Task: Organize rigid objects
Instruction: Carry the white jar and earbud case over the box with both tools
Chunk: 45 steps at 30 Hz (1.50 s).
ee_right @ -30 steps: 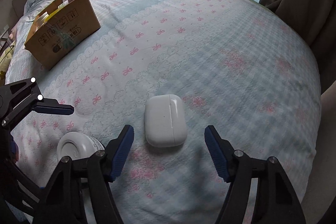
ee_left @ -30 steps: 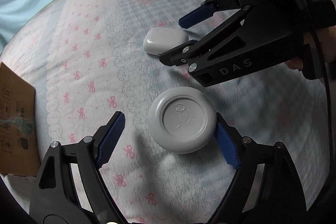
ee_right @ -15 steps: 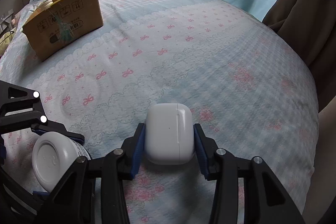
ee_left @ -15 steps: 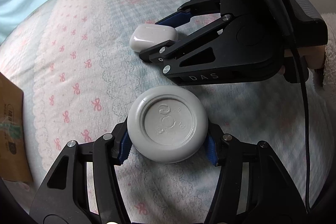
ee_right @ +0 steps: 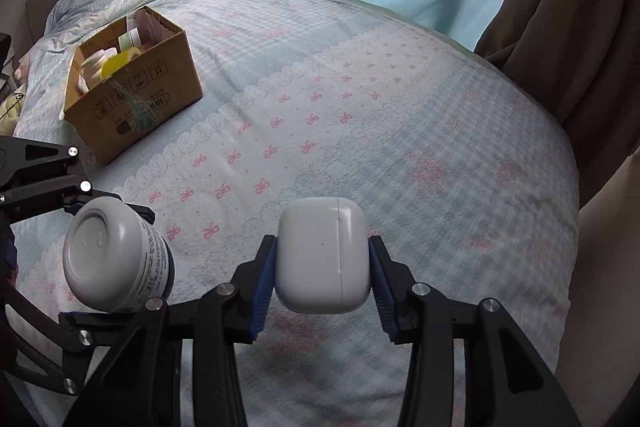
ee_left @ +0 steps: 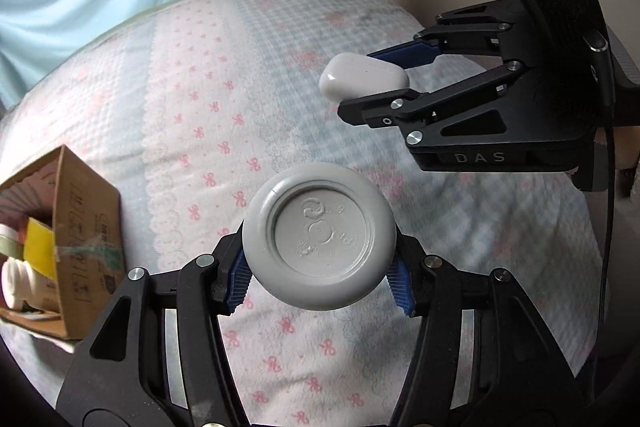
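Above the bow-print bedspread (ee_right: pixel 360 115), both grippers hold sth clear of it. L gripper (ee_left: pixel 320 277) clamps a white jar (ee_left: pixel 319 241), base facing its cam; label shows only in R view. R gripper (ee_right: pixel 322 283) pinches the white earbud case (ee_right: pixel 323 255). Cardboard box (ee_right: pixel 136 99) w/ tubs sits far left; R view shows inside better.

we see: white jar (ee_left: pixel 319 241), base toward camera, held clear of bed | white earbud case (ee_right: pixel 323 255), shut, held above bed
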Each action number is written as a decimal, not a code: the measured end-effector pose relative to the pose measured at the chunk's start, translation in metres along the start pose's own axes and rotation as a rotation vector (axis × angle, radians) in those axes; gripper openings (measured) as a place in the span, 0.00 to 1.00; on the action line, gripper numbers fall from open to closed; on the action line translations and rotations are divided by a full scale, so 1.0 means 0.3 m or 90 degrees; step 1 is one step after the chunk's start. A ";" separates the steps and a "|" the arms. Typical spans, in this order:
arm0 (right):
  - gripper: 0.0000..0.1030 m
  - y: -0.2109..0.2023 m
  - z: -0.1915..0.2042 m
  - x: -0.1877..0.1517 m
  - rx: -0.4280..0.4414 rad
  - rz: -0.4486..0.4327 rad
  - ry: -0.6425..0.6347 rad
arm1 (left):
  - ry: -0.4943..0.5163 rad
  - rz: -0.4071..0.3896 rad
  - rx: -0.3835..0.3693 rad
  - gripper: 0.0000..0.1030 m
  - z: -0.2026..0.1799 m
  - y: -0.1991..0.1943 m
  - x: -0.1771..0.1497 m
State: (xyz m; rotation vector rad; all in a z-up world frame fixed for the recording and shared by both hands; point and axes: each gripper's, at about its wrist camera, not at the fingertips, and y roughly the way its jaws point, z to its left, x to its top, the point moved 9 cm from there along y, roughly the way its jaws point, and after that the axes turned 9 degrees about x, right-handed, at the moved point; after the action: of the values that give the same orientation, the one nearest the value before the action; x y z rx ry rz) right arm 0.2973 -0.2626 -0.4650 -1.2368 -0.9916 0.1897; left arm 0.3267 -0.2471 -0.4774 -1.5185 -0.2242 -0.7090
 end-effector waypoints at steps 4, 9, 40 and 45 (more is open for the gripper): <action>0.40 -0.172 0.053 0.126 -0.009 -0.022 0.017 | -0.029 -0.023 0.014 0.51 0.119 -0.175 0.087; 0.40 -0.382 0.172 0.314 -0.020 -0.047 0.026 | -0.066 -0.059 0.035 0.51 0.294 -0.420 0.160; 0.40 -0.194 0.895 0.959 -0.063 -0.044 0.434 | -0.129 0.039 -0.024 0.51 1.465 -0.644 -0.074; 0.40 -0.092 0.834 0.929 -0.068 0.001 0.462 | -0.133 0.074 -0.035 0.51 1.489 -0.532 -0.073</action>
State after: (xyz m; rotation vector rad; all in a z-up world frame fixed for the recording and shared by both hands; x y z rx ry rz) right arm 0.2724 0.0725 -0.2977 -1.2631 -0.3709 -0.3031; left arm 0.3514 0.2010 -0.3225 -1.6456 -0.2731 -0.4673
